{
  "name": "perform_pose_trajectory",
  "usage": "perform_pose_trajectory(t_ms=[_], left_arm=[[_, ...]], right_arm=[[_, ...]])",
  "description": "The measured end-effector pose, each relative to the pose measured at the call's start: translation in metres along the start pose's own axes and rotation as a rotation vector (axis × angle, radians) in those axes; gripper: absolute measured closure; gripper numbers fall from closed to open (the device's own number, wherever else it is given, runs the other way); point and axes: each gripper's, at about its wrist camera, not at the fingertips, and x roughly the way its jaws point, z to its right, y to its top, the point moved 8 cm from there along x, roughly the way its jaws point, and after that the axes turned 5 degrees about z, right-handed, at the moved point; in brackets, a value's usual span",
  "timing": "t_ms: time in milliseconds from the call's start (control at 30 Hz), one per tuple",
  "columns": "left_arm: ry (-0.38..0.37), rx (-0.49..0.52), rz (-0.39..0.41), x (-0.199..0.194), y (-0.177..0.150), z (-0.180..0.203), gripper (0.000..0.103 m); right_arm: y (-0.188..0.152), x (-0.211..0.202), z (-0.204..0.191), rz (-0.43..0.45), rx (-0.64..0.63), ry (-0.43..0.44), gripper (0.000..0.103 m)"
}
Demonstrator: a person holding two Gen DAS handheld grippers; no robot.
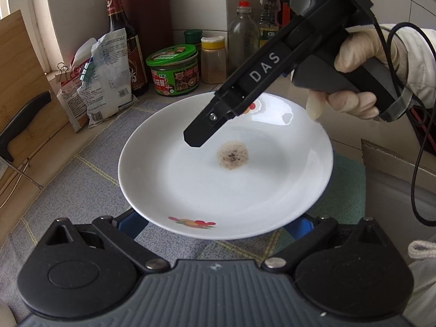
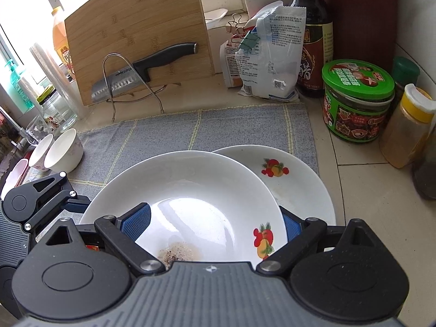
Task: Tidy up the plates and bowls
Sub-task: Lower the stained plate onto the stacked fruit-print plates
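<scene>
While left gripper [image 1: 215,222], right gripper [image 2: 214,223] gape empty: two plates [image 2: 190,179] [image 2: 299,185] overlapping, two bowls [image 2: 65,150] [image 2: 41,151].

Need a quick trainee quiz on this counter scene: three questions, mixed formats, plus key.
1. True or false: the bowls sit on the top plate.
2. How many plates overlap on the grey cloth?
3. What stands directly behind the knife: A cutting board, B microwave, C kettle?
Key: 1 false; 2 two; 3 A.
</scene>
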Motion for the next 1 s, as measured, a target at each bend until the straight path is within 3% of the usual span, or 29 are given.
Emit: perform_pose_trajectory(t_ms=[1000], left_arm=[[0.001,0.027,-0.024,0.022,0.003,-0.001,0.001]], right_arm=[[-0.012,0.01,0.028,-0.016,0.032,-0.033,0.005]])
